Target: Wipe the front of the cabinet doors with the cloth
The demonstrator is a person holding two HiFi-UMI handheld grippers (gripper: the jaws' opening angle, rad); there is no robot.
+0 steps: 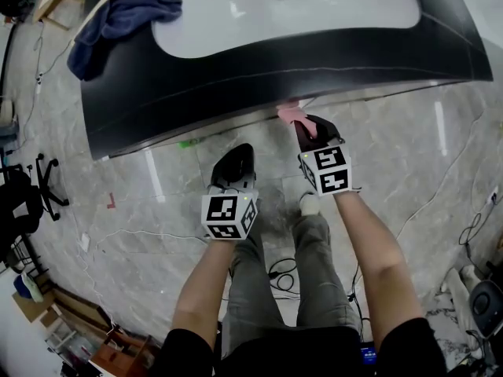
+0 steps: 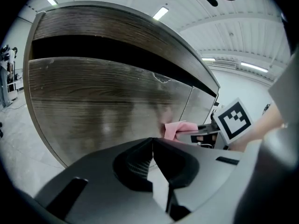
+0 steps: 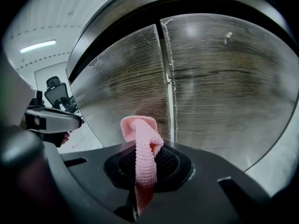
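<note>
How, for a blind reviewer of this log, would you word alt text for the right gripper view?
The right gripper is shut on a pink cloth, whose folded end sticks out toward two wood-grain cabinet doors filling the view. The vertical seam between the doors runs just right of the cloth; an office chair stands at far left.

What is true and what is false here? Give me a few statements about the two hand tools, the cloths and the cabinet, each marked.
1. The right gripper clamps a pink cloth. True.
2. The left gripper holds a cloth too. False: its jaws are shut on nothing.
3. A blue cloth lies at the left end of the counter. True.
4. The cabinet doors are white. False: they are dark wood grain.
</note>
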